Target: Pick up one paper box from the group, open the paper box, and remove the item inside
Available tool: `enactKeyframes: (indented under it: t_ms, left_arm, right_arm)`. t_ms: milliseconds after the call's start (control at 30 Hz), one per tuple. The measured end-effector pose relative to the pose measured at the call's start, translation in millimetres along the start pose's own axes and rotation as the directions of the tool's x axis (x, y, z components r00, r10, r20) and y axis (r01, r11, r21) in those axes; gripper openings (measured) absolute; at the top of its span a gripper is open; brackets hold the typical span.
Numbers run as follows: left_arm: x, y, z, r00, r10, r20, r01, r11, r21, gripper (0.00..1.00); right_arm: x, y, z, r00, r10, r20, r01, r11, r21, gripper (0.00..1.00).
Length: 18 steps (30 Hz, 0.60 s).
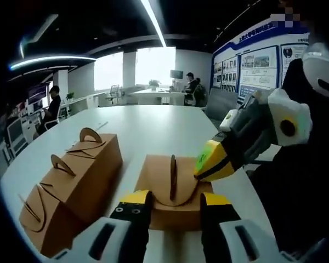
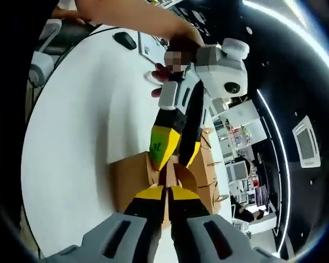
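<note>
Boxes, brown paper, on a white table (image 1: 153, 123). One paper box (image 1: 170, 192) lies just ahead of the left gripper (image 1: 174, 201), its curved handle flap (image 1: 173, 178) standing upright on the lid. A group of three boxes (image 1: 71, 186) of the same kind sits beside it, close together in a row, each with a looped handle on top.

Left gripper: seen in the left gripper view from behind, black and yellow jaws set apart, one on each side of the near edge of the single box, below the handle flap. Whether they touch the cardboard cannot be told.

Right gripper (image 1: 211, 164): enters the left gripper view from the right, angled down, its yellow tip at the handle flap. In the right gripper view its own jaws (image 2: 164, 193) sit close together on the thin upright flap (image 2: 165, 172), gripping it, while the left gripper (image 2: 172, 156) reaches in from above, held by a person's hand (image 2: 167, 71) with the forearm stretched across the table.

Background: office desks, chairs, seated people, a wall display.
</note>
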State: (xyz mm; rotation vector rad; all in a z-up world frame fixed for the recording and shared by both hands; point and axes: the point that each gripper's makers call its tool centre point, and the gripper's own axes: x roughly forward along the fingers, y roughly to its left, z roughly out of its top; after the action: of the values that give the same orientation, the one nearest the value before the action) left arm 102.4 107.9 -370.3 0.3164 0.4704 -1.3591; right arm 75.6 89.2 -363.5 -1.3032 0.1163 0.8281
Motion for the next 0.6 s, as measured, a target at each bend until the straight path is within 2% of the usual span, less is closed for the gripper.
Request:
enactKeyframes:
  t_ms: [133,267,600]
  left_arm:
    - [0.4,0.5,0.5,1.0,0.004,-0.002,-0.004,1.0,0.001,0.37]
    - [0.7,0.9,0.7,1.0,0.008,0.006,-0.008,1.0,0.0,0.37]
    - [1.0,1.0,1.6,1.0,0.012,0.014,-0.012,1.0,-0.002,0.37]
  right_arm:
    - [0.2,-0.7,-1.4,1.0,-0.011,-0.009,0.01,1.0,-0.011,0.04]
    - [0.2,-1.3,-3.5,1.0,-0.007,0.005,0.006,0.999,0.044,0.03]
    - [-1.3,-2.2,-4.2,0.999,-0.031,0.045,0.027,0.996,0.079,0.03]
